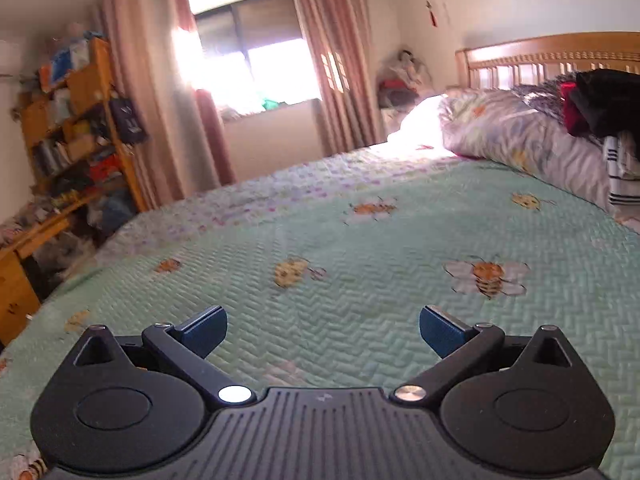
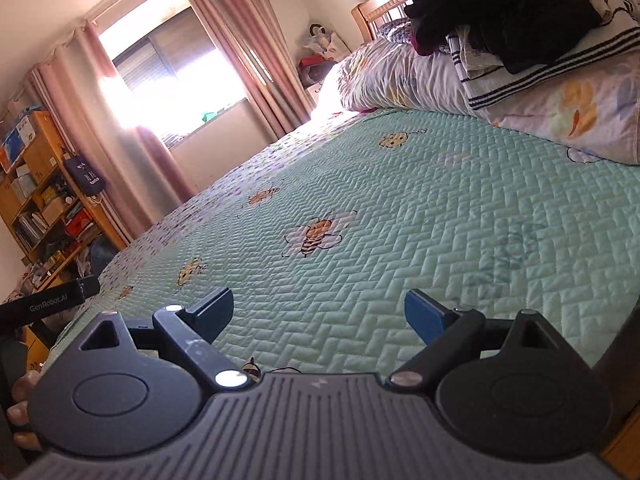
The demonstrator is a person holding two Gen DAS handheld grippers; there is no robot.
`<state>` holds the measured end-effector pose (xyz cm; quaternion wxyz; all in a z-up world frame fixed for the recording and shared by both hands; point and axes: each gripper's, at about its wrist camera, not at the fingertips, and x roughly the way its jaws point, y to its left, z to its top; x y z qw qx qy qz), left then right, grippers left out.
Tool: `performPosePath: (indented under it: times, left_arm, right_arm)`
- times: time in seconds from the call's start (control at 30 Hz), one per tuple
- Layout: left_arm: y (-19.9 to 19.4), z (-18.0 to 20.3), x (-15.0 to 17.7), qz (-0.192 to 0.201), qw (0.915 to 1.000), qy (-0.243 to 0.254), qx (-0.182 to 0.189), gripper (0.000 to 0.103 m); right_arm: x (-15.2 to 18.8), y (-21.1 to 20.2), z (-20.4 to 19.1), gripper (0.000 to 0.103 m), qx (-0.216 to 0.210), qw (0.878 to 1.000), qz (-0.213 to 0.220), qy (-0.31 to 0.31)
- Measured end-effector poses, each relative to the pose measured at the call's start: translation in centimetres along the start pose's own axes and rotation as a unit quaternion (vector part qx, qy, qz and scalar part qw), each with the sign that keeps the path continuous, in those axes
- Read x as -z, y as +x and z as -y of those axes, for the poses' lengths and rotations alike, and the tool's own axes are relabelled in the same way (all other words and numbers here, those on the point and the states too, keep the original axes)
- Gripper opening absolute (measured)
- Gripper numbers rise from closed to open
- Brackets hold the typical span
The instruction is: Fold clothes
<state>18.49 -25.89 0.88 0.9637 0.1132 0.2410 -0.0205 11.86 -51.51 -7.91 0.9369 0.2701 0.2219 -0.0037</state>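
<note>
White lettering "GenRobot.AI" shows on the black left tongs at the left edge of the right wrist view. The clothes, a black garment heaped on navy-striped white fabric, lie on the floral duvet at the far right of the green bee-print quilted bed. Left tongs and right tongs both stand wide apart, empty, above the quilt.

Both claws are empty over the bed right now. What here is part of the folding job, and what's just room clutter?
For the job:
- pile of clothes heaped on the bedding by the headboard, black garment on top
- striped garment under it
- left claw, open
- right claw, open

Just lying about:
- bee-print quilt
- floral duvet
- shelf unit
- curtains
</note>
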Motion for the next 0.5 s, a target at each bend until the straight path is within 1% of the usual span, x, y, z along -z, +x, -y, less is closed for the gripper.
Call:
performPosePath:
  times: [0.03,0.07,0.17,0.2,0.27,0.37,0.43,0.5]
  left_arm:
    - [0.6,-0.2,0.2,-0.014,0.9997,-0.003,0.02,0.102]
    - [1.0,-0.3,0.4,-0.021,0.9993,-0.006,0.03,0.102]
    - [2.0,-0.3,1.2,-0.025,0.9992,0.005,0.031,0.102]
    - [2.5,-0.4,1.4,-0.032,0.9988,0.006,0.037,0.102]
    - [3.7,-0.6,2.0,-0.052,0.9968,0.003,0.061,0.102]
    - [4.8,-1.2,2.9,-0.066,0.9926,-0.017,0.1,0.102]
    - [5.2,-1.4,3.3,-0.068,0.9909,-0.03,0.112,0.102]
    - [5.8,-1.4,3.4,-0.08,0.9871,-0.041,0.132,0.103]
  right_arm:
    - [0.2,0.3,0.2,0.093,0.003,1.0,-0.004,0.005]
    - [0.3,0.7,0.2,0.093,0.005,1.0,-0.008,0.008]
    - [0.8,1.9,0.3,0.093,0.008,1.0,-0.018,0.012]
    - [1.0,2.3,0.3,0.093,0.009,1.0,-0.021,0.011]
    - [1.3,3.0,0.2,0.093,0.01,0.999,-0.029,0.01]
    - [1.7,4.2,0.0,0.093,0.011,0.999,-0.04,0.009]
    - [2.0,4.8,-0.1,0.093,0.012,0.999,-0.045,0.009]
    - [2.3,5.2,-0.1,0.093,0.013,0.999,-0.047,0.008]
